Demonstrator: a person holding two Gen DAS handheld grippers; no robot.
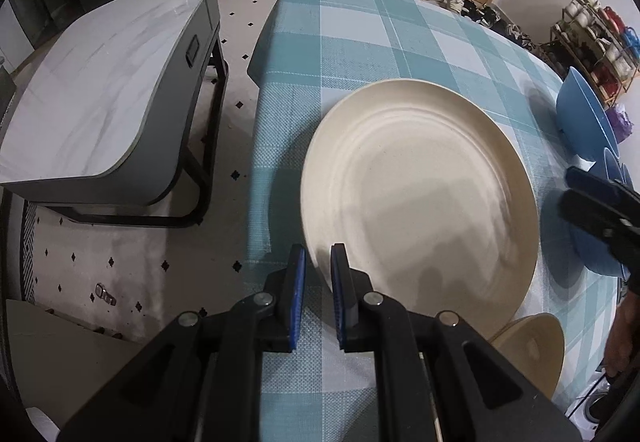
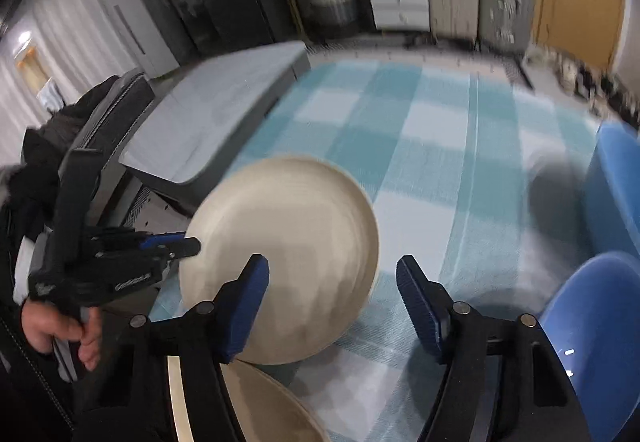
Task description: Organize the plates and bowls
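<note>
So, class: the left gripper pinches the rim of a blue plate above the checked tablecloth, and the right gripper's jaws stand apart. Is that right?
Not quite: the plate is cream, not blue, as the left wrist view shows. The left gripper does pinch its rim over the checked tablecloth, and the right gripper's jaws stand apart.

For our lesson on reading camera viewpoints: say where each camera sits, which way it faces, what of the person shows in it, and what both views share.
Left wrist: on the left tongs, looking down along them at the cream plate clamped at its rim; the right tongs enter at right.
Right wrist: on the right tongs, open over the checked tablecloth; a hand holds the left tongs.
Shared: plate, tablecloth, blue bowls.
</note>
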